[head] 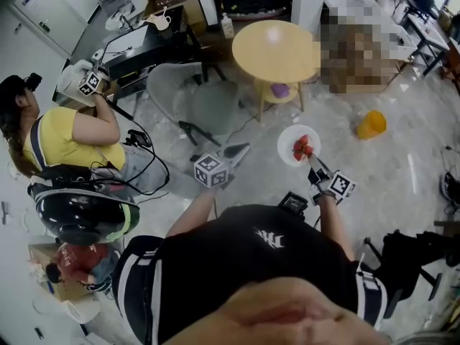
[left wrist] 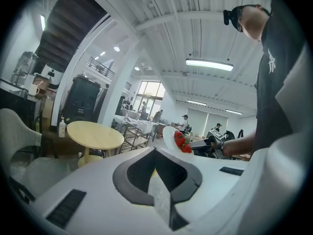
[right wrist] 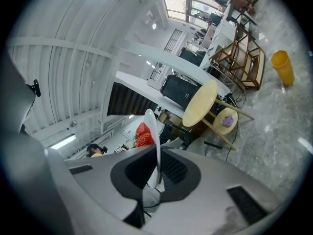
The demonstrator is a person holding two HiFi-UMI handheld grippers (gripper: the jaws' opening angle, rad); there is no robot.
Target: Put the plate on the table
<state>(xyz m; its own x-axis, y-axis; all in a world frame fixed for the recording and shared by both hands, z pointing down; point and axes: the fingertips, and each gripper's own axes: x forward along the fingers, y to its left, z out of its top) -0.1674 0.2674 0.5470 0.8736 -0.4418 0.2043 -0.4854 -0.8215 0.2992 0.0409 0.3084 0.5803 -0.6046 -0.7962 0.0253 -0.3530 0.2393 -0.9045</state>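
Pale marbled floor fills most of the room, and on it stands the round light-wood surface [head: 277,49], bare on top and well apart from the person in the head view. The right gripper [head: 312,161] has its jaws pinching the rim of the round white plate [head: 290,141]. This plate hangs in the air above the floor, between the person and the surface, and is not yet on it. On the plate lie red strawberries [head: 302,147], near the pinched edge. I judge that the grip is taken at the rim so that the plate is carried flat and the fruit does not roll off. The left gripper [head: 241,149] has its jaws pressed together on nothing and is held to the side, probably to leave the way free for the carrying.
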